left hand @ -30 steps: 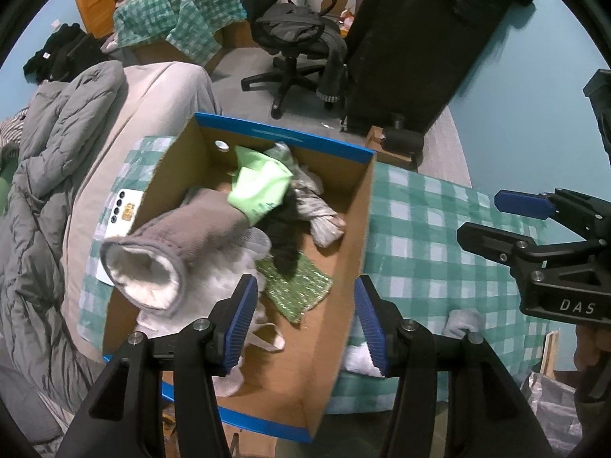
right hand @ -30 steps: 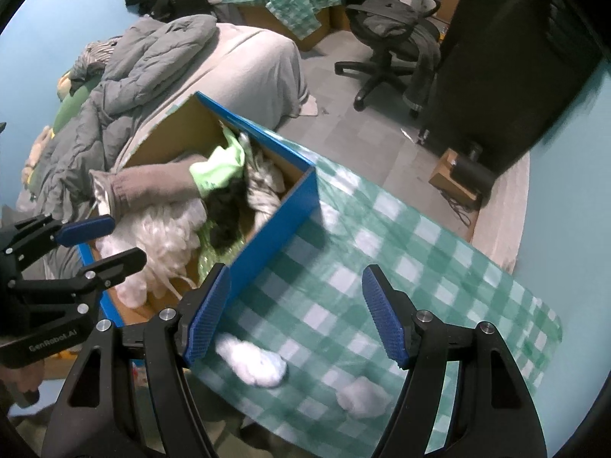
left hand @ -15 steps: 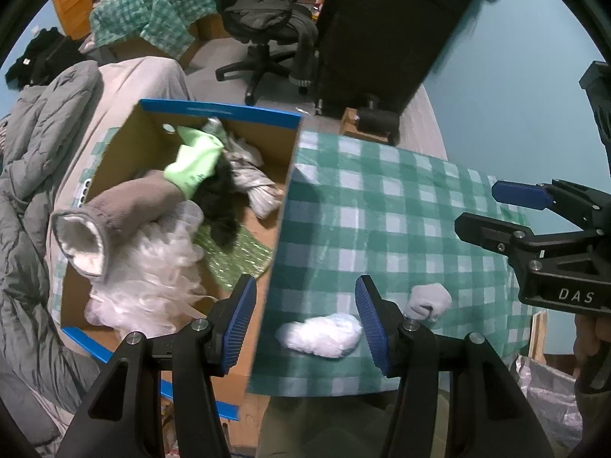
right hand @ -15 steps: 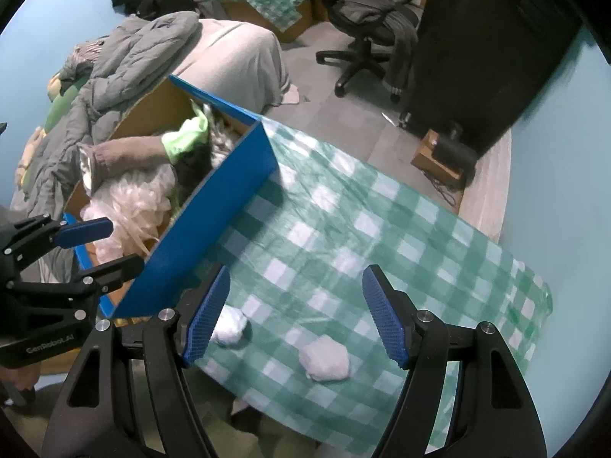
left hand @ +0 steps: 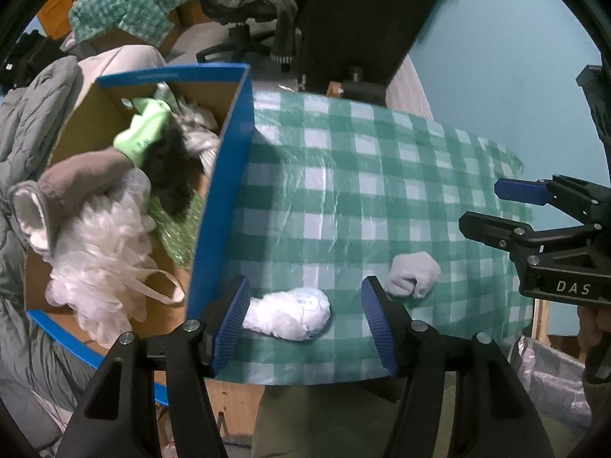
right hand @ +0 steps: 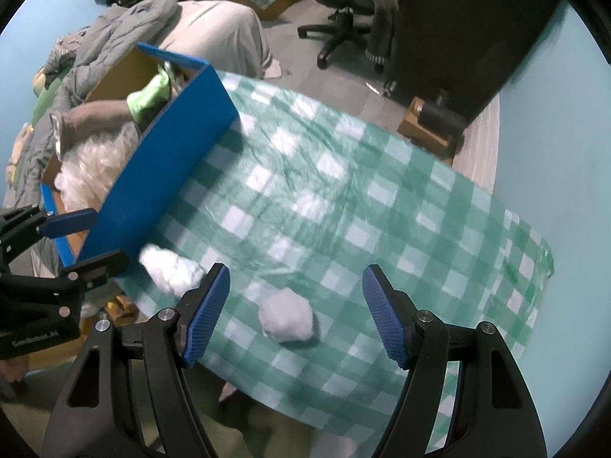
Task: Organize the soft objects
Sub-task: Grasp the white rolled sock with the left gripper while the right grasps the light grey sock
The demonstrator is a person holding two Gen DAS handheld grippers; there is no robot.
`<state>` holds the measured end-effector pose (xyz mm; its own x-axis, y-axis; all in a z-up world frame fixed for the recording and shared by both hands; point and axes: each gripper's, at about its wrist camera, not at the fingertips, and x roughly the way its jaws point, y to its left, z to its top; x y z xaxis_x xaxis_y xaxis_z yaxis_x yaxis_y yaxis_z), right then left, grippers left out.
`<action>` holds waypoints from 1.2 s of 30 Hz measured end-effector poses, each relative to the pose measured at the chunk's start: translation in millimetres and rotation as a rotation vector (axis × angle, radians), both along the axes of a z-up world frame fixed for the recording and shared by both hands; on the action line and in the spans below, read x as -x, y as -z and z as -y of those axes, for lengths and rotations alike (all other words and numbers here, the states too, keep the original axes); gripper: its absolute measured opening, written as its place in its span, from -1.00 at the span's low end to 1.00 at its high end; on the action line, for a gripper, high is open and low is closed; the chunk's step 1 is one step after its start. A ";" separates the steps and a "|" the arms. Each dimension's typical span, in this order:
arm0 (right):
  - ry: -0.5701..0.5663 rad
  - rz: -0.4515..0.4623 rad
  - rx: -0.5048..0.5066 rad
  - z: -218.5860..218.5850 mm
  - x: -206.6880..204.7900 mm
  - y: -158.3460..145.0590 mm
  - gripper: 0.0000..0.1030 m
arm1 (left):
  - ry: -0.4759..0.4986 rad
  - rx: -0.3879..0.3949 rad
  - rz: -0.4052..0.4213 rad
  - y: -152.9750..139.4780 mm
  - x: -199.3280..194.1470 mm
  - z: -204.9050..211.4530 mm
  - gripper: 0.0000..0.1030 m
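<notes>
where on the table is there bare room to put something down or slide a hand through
The checkered tablecloth is bare from the blue box wall across to its far and right edges. Crowded: the near edge, where the long white bundle and the white ball lie under the grippers. The cardboard box is nearly full, with little bare floor near its front corner.

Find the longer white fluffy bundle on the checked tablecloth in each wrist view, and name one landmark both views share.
Left wrist: white bundle low centre, between the left gripper fingers, untouched.
Right wrist: white bundle lower left, beside the box's near corner.
Shared landmark: blue cardboard box.
</notes>
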<state>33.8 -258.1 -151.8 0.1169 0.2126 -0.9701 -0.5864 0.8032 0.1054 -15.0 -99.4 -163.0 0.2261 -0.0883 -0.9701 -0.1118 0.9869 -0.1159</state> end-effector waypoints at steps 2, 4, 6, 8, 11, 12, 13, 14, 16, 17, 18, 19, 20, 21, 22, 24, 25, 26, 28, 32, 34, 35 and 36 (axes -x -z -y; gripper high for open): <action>0.003 -0.017 -0.004 4.3 1.9 7.1 0.41 | 0.009 -0.005 -0.016 8.4 3.1 4.6 0.22; 0.001 -0.037 -0.006 8.5 4.6 16.2 0.41 | 0.013 -0.006 -0.026 13.9 5.8 7.5 0.22; -0.004 -0.051 -0.004 11.1 6.9 23.6 0.41 | 0.012 -0.002 -0.039 21.7 8.5 10.7 0.23; -0.010 -0.067 0.002 13.1 9.7 30.9 0.41 | 0.004 0.009 -0.050 29.3 12.0 12.6 0.24; -0.024 -0.083 0.007 15.1 14.0 41.0 0.41 | -0.013 0.013 -0.064 38.0 16.1 15.1 0.24; -0.030 -0.089 0.008 15.6 15.8 45.0 0.41 | -0.015 0.014 -0.067 40.3 16.6 16.1 0.24; -0.034 -0.092 0.009 16.0 16.7 48.0 0.41 | -0.017 0.015 -0.072 43.0 17.1 17.9 0.24; -0.038 -0.095 0.011 16.3 18.0 50.9 0.41 | -0.017 0.016 -0.076 46.1 18.0 19.8 0.24; -0.048 -0.106 0.016 16.6 20.4 58.4 0.41 | -0.026 0.015 -0.081 53.4 19.1 22.2 0.26; -0.053 -0.113 0.020 16.8 21.6 62.7 0.41 | -0.035 0.014 -0.088 57.8 19.4 22.5 0.27; -0.057 -0.117 0.025 16.4 22.5 66.1 0.41 | -0.042 0.015 -0.091 60.0 19.7 22.0 0.27; -0.061 -0.120 0.028 16.0 23.1 68.9 0.41 | -0.051 0.017 -0.091 63.5 20.3 21.9 0.28; -0.066 -0.123 0.027 15.5 24.0 71.3 0.41 | -0.065 0.018 -0.096 68.8 21.0 22.0 0.28; -0.072 -0.125 0.024 14.9 25.0 73.9 0.41 | -0.072 0.017 -0.101 72.4 21.5 21.9 0.28; -0.078 -0.125 0.023 14.5 26.2 77.0 0.41 | -0.076 0.019 -0.105 75.5 21.4 22.2 0.28; -0.088 -0.128 0.030 13.5 27.7 84.6 0.41 | -0.087 0.016 -0.110 83.4 22.2 22.3 0.28; -0.091 -0.129 0.033 13.2 28.4 87.8 0.41 | -0.092 0.012 -0.113 87.1 22.6 22.1 0.28; -0.095 -0.132 0.039 12.9 29.0 92.0 0.41 | -0.099 0.009 -0.116 90.6 23.4 21.7 0.28; -0.099 -0.133 0.045 12.6 29.8 97.8 0.41 | -0.107 0.004 -0.115 95.1 24.3 21.1 0.36; -0.104 -0.131 0.068 11.0 30.4 109.3 0.41 | -0.095 -0.019 -0.085 96.7 24.3 21.2 0.49; -0.107 -0.129 0.069 10.5 30.4 112.9 0.41 | -0.079 -0.040 -0.081 97.5 24.2 22.6 0.52; -0.107 -0.127 0.070 10.4 30.4 114.2 0.41 | -0.071 -0.048 -0.078 97.9 23.6 24.0 0.53; -0.107 -0.124 0.074 10.2 30.4 115.7 0.41 | -0.062 -0.057 -0.074 98.5 22.8 25.5 0.55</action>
